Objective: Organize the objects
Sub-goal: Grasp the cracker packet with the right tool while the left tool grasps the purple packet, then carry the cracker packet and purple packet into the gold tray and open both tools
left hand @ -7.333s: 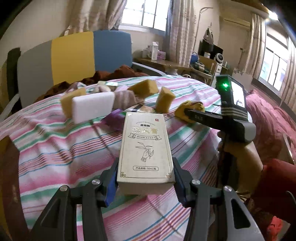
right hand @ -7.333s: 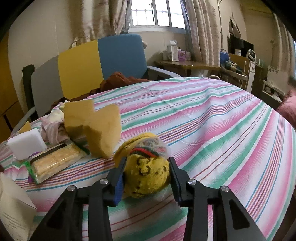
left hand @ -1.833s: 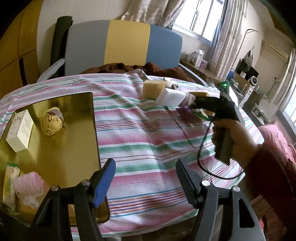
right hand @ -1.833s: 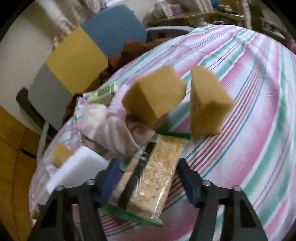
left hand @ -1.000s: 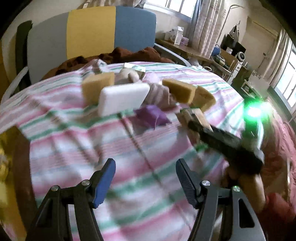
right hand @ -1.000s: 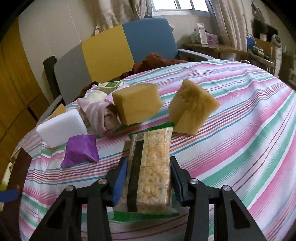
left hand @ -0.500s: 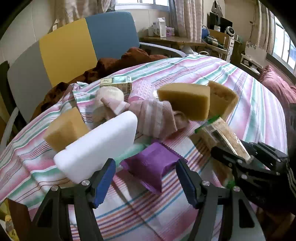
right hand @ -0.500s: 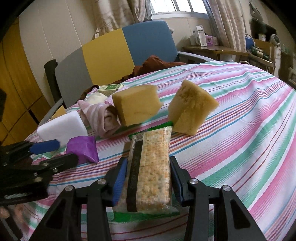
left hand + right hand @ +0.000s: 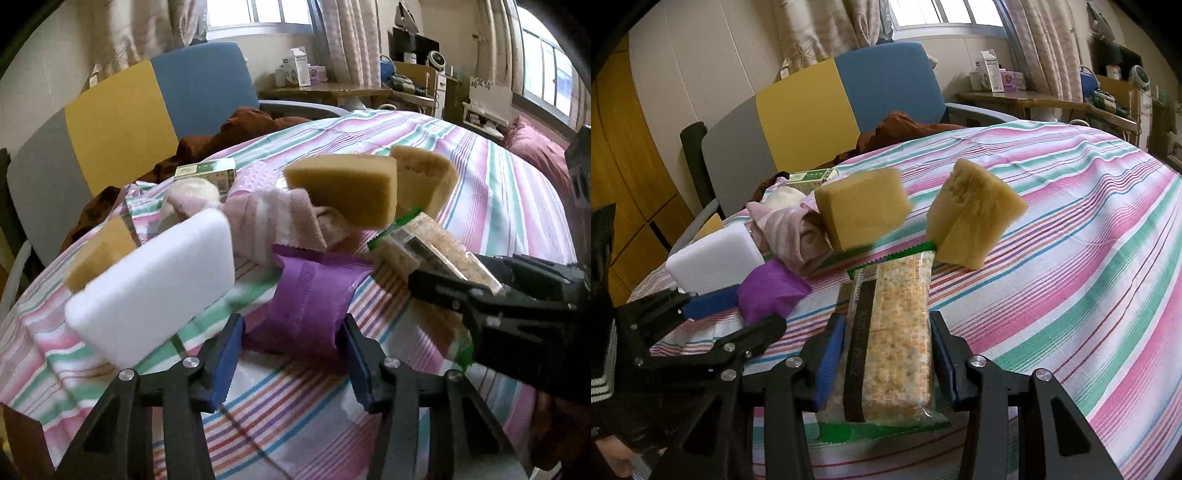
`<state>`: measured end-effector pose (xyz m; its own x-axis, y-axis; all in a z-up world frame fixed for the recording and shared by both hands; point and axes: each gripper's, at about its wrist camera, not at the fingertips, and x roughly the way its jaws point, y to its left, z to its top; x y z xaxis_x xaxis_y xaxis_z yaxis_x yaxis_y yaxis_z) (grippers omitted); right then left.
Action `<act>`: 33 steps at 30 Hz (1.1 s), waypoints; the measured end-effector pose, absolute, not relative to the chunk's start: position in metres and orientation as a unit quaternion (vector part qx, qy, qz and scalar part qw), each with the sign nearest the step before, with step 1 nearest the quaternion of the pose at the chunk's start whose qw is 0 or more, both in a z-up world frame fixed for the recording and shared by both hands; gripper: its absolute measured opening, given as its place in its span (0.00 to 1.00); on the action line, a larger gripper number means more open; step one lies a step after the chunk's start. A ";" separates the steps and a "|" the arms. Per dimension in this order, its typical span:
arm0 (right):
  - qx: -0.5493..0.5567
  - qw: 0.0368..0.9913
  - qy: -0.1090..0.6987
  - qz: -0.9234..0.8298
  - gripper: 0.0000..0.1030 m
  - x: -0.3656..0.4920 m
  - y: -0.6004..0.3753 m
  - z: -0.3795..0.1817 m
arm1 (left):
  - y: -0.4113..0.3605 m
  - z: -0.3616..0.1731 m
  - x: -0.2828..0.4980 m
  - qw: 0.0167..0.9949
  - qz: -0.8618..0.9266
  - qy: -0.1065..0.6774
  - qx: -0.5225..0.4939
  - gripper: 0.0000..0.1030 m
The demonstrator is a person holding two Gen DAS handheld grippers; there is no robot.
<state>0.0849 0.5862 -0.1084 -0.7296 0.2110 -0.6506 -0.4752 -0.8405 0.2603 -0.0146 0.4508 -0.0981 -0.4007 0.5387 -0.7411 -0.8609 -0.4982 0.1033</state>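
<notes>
A purple packet lies on the striped tablecloth between the fingers of my left gripper. Its jaws are closing, the blue pads stand right at the packet's edges, and I see no squeeze. My right gripper is shut on a clear pack of crackers with a green end. In the left wrist view that pack sticks out of the right gripper's black fingers. In the right wrist view the left gripper flanks the purple packet.
A white foam block lies close left of the packet. Behind it are a pink striped cloth, two yellow sponges, a third sponge and a green box. A grey, yellow and blue chair stands beyond the table.
My left gripper has come in toward the purple packet and rolled, and its jaws have narrowed around it. The right gripper has kept still with the cracker pack.
</notes>
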 end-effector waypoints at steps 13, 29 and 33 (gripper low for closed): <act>-0.320 0.195 0.198 0.906 0.44 0.082 0.584 -0.107 | 0.416 -0.098 -0.003 0.418 0.819 0.203 -0.336 0.50; -0.303 0.215 0.167 0.913 0.42 0.093 0.569 -0.099 | 0.375 -0.097 0.015 0.425 0.824 0.136 -0.350 0.50; -0.312 0.197 0.168 0.914 0.42 0.100 0.556 -0.103 | 0.359 -0.099 0.023 0.429 0.822 0.132 -0.351 0.50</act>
<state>0.1000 0.5564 -0.1026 -0.7277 0.2552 -0.6366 -0.4644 -0.8664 0.1835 0.0234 0.3590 -0.0985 -0.3854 0.6119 -0.6907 -0.7977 -0.5972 -0.0840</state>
